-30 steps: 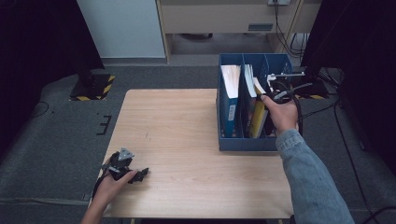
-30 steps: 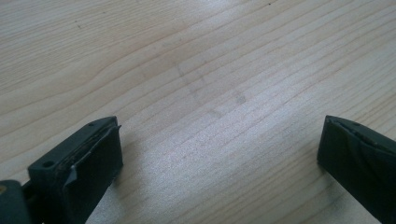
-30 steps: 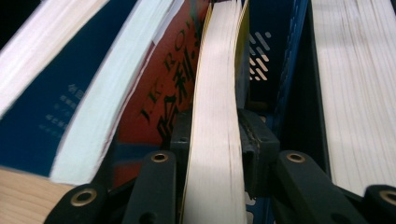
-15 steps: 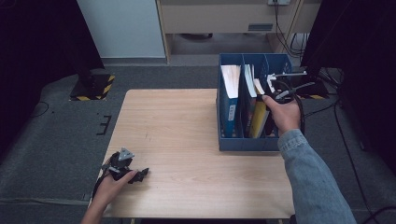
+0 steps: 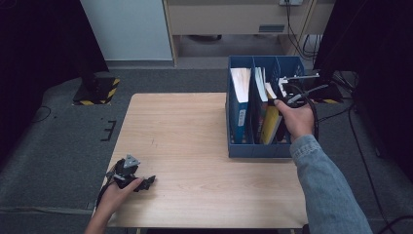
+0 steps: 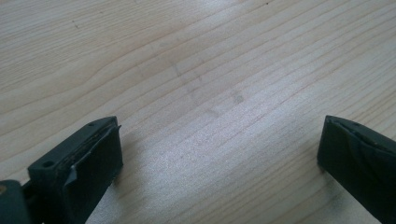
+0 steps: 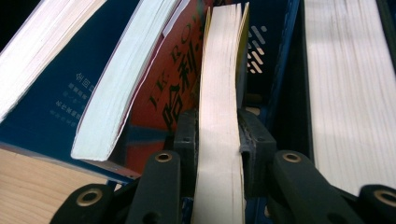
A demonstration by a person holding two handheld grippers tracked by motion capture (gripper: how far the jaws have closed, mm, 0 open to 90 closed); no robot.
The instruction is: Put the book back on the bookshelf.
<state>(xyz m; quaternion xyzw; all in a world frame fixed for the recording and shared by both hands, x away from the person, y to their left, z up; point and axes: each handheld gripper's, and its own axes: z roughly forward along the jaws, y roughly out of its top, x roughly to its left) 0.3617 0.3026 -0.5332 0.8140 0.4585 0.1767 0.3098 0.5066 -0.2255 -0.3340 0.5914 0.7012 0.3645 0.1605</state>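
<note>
Yellow book [image 7: 219, 116]: stood in the blue rack [image 5: 253, 148], middle slot I think. My right gripper [image 7: 218, 140] had just been closing; its jaws clamped the page edge, ready to lift. Left gripper [image 5: 130, 175]: gaping, empty, on the table [image 5: 195, 146].

hidden: lower part of yellow book [image 7: 219, 93], behind right gripper [image 7: 218, 140] pads | cut off: top of red book [image 7: 173, 70] and blue book [image 7: 51, 93], by picture edge | too small: words on blue book's cover | cut off: left gripper [image 6: 219, 158] tips, by bottom edge
</note>
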